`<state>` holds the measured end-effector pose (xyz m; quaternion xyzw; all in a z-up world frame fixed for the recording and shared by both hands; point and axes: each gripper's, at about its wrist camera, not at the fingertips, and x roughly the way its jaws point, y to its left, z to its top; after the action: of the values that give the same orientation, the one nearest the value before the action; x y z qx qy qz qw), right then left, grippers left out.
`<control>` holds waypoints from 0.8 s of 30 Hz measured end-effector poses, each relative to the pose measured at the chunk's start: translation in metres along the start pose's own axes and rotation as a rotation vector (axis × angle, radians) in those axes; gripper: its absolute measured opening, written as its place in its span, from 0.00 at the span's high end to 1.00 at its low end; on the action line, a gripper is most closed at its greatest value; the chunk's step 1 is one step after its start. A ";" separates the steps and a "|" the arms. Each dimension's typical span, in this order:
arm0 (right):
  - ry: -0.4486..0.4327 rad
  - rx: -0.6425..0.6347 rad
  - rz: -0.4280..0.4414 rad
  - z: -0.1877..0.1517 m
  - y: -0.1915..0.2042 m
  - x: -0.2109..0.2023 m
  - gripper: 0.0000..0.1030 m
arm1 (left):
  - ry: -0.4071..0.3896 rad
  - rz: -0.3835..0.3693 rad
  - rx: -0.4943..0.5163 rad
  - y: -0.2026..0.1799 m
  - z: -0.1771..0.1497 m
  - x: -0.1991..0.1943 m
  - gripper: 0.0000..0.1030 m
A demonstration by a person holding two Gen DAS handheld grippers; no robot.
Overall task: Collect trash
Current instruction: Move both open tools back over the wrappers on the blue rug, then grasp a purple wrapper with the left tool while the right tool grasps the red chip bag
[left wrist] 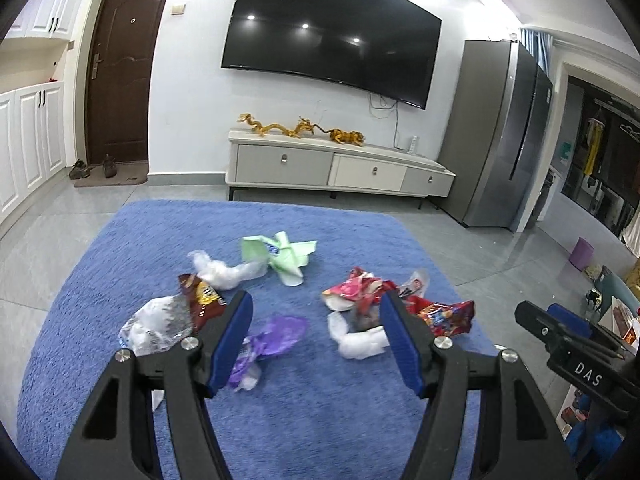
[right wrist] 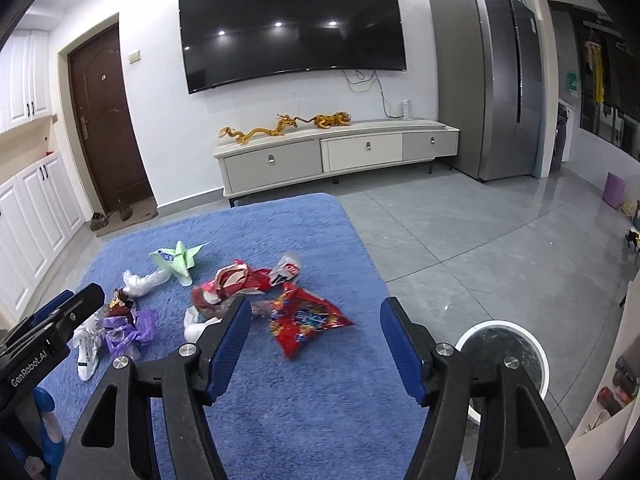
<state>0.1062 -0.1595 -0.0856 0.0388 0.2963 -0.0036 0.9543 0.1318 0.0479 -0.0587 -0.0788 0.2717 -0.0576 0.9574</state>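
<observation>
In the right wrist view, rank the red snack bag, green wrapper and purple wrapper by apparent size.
1. Crinkled red foil snack bag, though nearest the camera.
2 and 3. Crumpled light-green paper wrapper and crumpled purple plastic wrapper: too alike to rank.

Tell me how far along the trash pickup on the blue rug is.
Barely started. Done: nothing visibly. The left gripper and right gripper are both open and empty. Left: the green wrapper, purple wrapper, red snack bag and other scraps lie on the rug, the white bin beside it.
</observation>
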 end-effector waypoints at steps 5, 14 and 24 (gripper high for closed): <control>0.016 -0.022 0.010 -0.001 0.014 0.009 0.37 | 0.015 0.013 -0.024 0.014 -0.004 0.004 0.38; 0.033 -0.035 0.024 -0.004 0.018 0.022 0.36 | 0.045 0.037 -0.046 0.028 -0.011 0.016 0.37; 0.059 -0.044 0.046 -0.008 0.007 0.044 0.32 | 0.074 0.038 -0.056 0.049 -0.034 0.022 0.30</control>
<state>0.1379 -0.1509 -0.1169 0.0245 0.3233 0.0259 0.9456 0.1359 0.0889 -0.1078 -0.0983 0.3100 -0.0346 0.9450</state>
